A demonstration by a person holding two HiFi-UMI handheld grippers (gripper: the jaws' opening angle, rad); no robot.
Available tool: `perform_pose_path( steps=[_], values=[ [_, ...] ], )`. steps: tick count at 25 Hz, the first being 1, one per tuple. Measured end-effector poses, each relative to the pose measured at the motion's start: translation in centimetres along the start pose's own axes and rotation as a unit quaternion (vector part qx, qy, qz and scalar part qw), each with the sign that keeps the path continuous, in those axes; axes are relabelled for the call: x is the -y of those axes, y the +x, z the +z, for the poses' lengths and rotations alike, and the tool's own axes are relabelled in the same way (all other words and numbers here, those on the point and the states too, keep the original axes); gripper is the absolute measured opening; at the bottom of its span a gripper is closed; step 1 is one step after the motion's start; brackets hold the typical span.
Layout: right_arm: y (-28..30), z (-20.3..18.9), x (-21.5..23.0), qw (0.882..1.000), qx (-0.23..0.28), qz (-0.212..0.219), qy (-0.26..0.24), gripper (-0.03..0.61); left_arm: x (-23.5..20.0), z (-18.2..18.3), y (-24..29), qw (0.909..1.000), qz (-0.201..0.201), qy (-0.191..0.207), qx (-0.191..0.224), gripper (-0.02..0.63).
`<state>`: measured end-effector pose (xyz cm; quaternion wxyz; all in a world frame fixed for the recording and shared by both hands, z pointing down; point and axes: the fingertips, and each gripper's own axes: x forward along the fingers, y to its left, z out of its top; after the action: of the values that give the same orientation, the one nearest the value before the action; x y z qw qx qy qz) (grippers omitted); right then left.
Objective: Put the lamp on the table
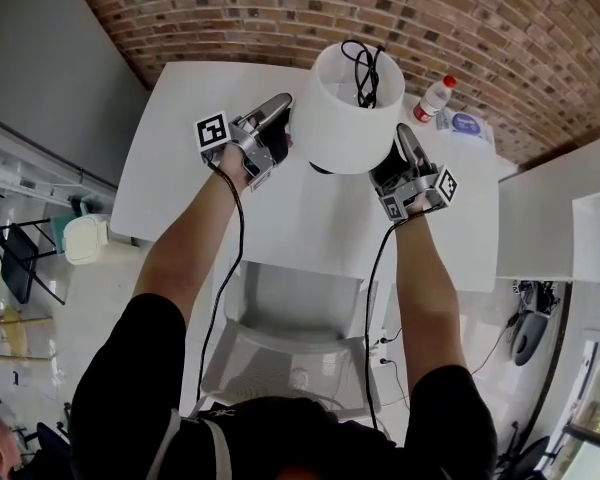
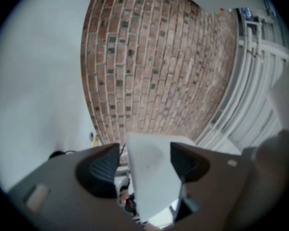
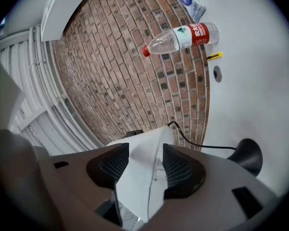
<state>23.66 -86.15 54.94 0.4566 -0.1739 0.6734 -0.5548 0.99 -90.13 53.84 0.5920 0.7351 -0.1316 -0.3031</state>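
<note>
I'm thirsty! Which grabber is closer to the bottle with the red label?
The right gripper, on the side of the lampshade nearest the bottle. The left gripper sits across the shade, farther away.

Looks steeply down from head onto table; from gripper views, hugs lampshade, faces shared brick wall at twelve o'clock.

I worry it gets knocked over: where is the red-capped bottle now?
In the head view the bottle is at the far right of the white table, just right of the lamp, beside a blue-printed packet near the brick wall.
</note>
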Motion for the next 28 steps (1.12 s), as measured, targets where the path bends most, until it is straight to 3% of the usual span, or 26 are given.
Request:
perform_pose_path(
  steps=[3, 5, 7, 8, 10, 12, 13, 15, 17, 19, 21, 25, 26, 28],
  values=[
    [-1.4, 0.3, 0.9, 0.999, 0.028, -0.017, 0.005, 0.213, 0.3, 0.5, -0.9, 0.9998, 0.008, 0.014, 0.014, 0.331],
    [-2.7, 0.6, 0.9, 0.998, 0.052, -0.029, -0.002, 0.213, 0.3, 0.3, -1.7, 0.9984, 0.032, 0.044, 0.015, 0.33],
    [-4.2, 0.5, 0.9, 0.996, 0.07, -0.056, -0.029, 0.213, -0.4, -0.4, -3.5, 0.9888, 0.094, 0.115, 0.018, 0.33],
    [-4.9, 0.0, 1.0, 0.993, 0.068, -0.079, -0.049, 0.207, -0.9, -0.9, -4.8, 0.977, 0.136, 0.163, 0.017, 0.309],
    [-6.3, -1.6, 1.6, 0.984, 0.045, -0.139, -0.099, 0.134, -2.1, -1.9, -7.6, 0.9468, 0.215, 0.239, 0.014, 0.198],
    [-7.8, -3.3, 2.1, 0.968, 0.023, -0.203, -0.149, 0.051, -3.0, -3.0, -10.0, 0.9209, 0.282, 0.268, 0.02, 0.075],
    [-8.5, -4.0, 2.1, 0.959, 0.019, -0.23, -0.167, 0.025, -3.3, -3.4, -11.1, 0.9028, 0.32, 0.286, 0.02, -0.001],
    [-9.7, -5.4, 2.0, 0.944, 0.016, -0.271, -0.189, 0.002, -3.2, -3.8, -13.2, 0.8521, 0.398, 0.339, 0.017, -0.002],
    [-10.5, -7.7, 1.7, 0.932, -0.003, -0.296, -0.207, 0.0, -1.9, -4.4, -14.4, 0.8012, 0.446, 0.399, 0.013, -0.002],
    [-11.1, -10.2, 1.1, 0.916, -0.034, -0.318, -0.242, 0.0, 0.0, -5.9, -14.6, 0.7687, 0.459, 0.446, -0.005, -0.002],
    [-11.8, -12.2, -0.1, 0.892, -0.056, -0.342, -0.289, 0.0, 2.0, -8.0, -14.0, 0.7563, 0.45, 0.474, -0.032, -0.003],
    [-12.5, -14.5, -3.9, 0.822, -0.078, -0.387, -0.411, -0.002, 6.9, -12.2, -13.3, 0.7697, 0.41, 0.487, -0.047, -0.003],
    [-12.5, -15.0, -5.2, 0.805, -0.081, -0.389, -0.441, -0.002, 8.1, -13.1, -13.4, 0.7669, 0.41, 0.492, -0.044, -0.003],
    [-12.5, -16.3, -8.1, 0.78, -0.082, -0.382, -0.489, -0.002, 10.3, -14.9, -13.9, 0.7463, 0.419, 0.515, -0.043, -0.003]
  ],
)
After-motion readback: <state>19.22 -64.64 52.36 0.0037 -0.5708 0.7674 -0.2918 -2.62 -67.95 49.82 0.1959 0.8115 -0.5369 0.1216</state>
